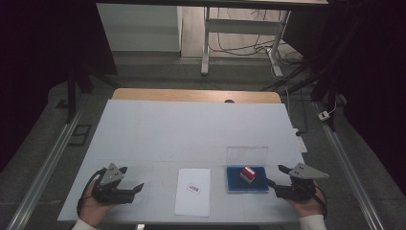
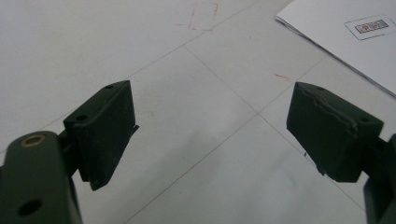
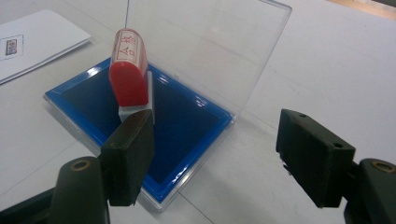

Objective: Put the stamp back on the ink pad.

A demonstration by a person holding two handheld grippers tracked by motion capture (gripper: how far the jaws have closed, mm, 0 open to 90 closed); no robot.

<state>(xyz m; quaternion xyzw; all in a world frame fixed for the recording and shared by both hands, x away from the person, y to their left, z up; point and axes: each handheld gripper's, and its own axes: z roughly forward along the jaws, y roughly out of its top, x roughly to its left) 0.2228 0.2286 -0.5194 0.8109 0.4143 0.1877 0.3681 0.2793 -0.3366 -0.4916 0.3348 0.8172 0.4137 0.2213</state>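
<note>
Stamp work sits at the near edge of the white table [image 1: 158,129]: a red-handled stamp [image 1: 247,173] stands on the blue ink pad [image 1: 234,184], leaning a little, its white base resting on the dark blue surface. The pad lies in a clear plastic case whose lid [image 1: 246,155] stands upright behind it. In the right gripper view the stamp [image 3: 129,79] bears red characters on its top, and the pad [image 3: 187,121] lies just ahead of the jaws.

The right gripper [image 1: 280,181] rests just beside the pad's right edge, held in the person's right hand [image 1: 306,203]. Its jaws are spread wide and hold nothing; in its own view [image 3: 215,154] the left-hand jaw overlaps the stamp's base, though I cannot tell whether it touches.

The left gripper [image 1: 131,182] lies well apart, at the table's left, gripped by the left hand [image 1: 95,208]. Its jaws also stand apart with bare table between them [image 2: 210,135].

Between the two grippers lies a white sheet of paper [image 1: 193,191] with a small printed label [image 1: 193,188] near its middle; its corner shows in the left gripper view [image 2: 341,37].
</note>
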